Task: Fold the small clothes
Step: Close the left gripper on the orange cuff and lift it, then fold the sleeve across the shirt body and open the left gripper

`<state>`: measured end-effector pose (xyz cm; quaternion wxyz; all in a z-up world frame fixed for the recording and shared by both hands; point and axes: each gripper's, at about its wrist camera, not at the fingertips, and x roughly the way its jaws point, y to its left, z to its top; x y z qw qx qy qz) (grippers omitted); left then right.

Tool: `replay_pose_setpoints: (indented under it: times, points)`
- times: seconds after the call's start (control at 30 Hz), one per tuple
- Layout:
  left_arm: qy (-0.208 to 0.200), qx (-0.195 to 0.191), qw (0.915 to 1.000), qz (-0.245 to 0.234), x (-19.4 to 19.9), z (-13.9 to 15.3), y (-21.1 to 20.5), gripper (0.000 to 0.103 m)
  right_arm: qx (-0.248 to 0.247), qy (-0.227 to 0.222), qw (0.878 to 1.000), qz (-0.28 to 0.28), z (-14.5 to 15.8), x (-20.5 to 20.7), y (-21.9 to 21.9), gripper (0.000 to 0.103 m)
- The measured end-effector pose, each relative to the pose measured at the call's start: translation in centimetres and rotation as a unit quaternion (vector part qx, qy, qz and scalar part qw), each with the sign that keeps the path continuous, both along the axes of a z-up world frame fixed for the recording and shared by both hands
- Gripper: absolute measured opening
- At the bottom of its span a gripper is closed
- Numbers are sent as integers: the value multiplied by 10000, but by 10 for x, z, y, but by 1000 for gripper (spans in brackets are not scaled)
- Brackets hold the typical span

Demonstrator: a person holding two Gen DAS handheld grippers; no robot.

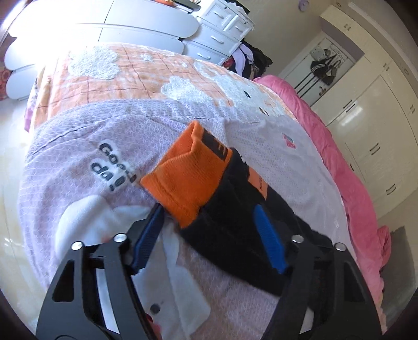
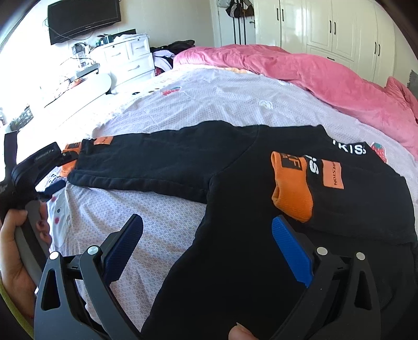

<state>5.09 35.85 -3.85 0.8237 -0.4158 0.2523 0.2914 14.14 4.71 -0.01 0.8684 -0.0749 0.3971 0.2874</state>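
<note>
A small black sweatshirt with orange cuffs lies flat on the lilac bed cover. Its one sleeve stretches out to the left. The other sleeve is folded across the chest, ending in an orange cuff. My left gripper straddles the outstretched sleeve just behind its orange cuff. Its blue pads stand apart and do not visibly pinch the cloth. My right gripper hangs open over the sweatshirt's lower body edge, holding nothing.
A pink duvet is bunched along the far side of the bed. An orange checked quilt covers the bed's end. White drawers, a wardrobe and a wall screen stand beyond. A hand grips the left tool.
</note>
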Motion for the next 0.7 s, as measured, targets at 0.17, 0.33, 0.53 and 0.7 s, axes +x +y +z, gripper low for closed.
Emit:
replay_pose_setpoints:
  times: [0.17,0.33,0.53,0.7]
  points:
    - [1,-99,9995,294,7,-7,16,32,55,162,9998,-104,-7,1,-7,99]
    - [-100,123,9997,191,7,3,11,9,141,286,9991,-281,-11,2,-18,99]
    - [-521,689,9956,-359,7,32,-14,8,272,367,9977,-493,-10,4,-39,99]
    - [-766,1102,9871,-871,11,53,-44,8,447,425,9944,-856,-6,9,-69,99]
